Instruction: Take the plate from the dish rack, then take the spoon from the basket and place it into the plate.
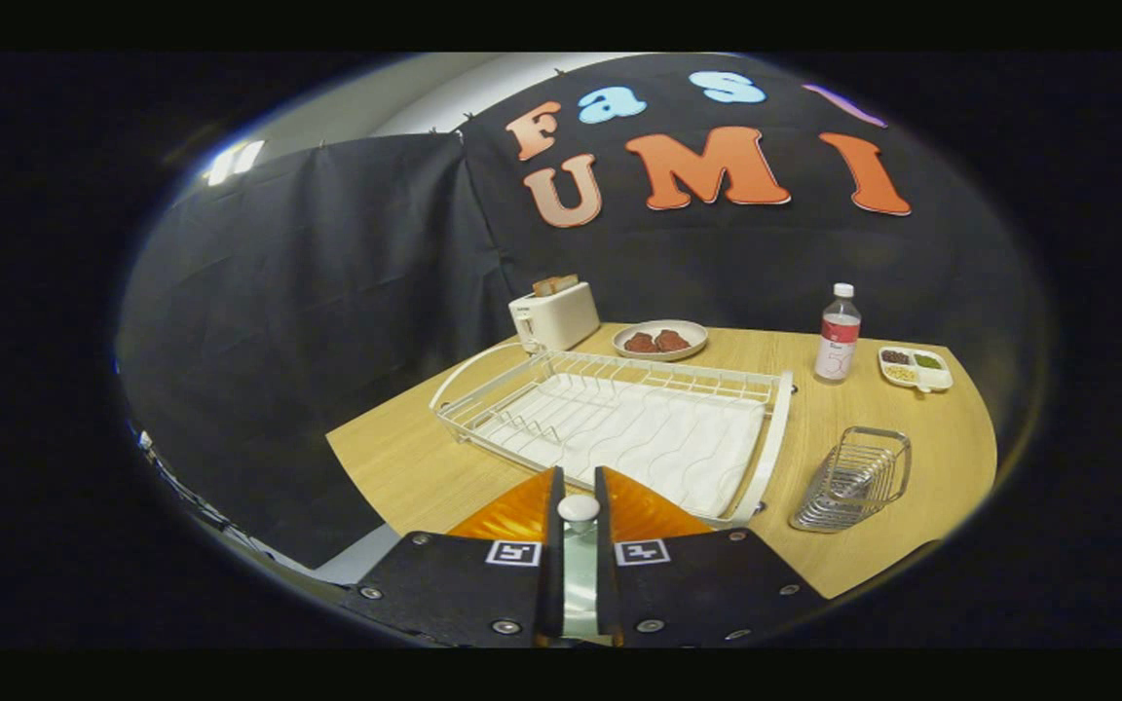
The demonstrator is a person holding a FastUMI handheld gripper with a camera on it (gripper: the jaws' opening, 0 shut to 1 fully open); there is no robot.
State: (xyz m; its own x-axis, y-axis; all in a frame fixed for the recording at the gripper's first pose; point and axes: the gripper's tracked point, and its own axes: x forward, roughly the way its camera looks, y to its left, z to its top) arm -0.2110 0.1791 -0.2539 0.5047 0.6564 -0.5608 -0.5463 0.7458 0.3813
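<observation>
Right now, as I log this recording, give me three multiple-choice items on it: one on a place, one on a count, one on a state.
1. Where is the toaster?
A. inside the dish rack
B. beyond the dish rack, beside the dish of brown food
C. next to the bottle

2. How many brown pieces lie in the dish?
A. two
B. four
C. none

3. What are the gripper's fingers doing?
A. spread wide
B. clamped on the bottle
C. closed on a pale utensil

Key: 1 B, the toaster stands past the dish rack, by the dish. 2 A, two brown pieces show. 3 C, the gripper holds the pale utensil between its fingers.
</observation>
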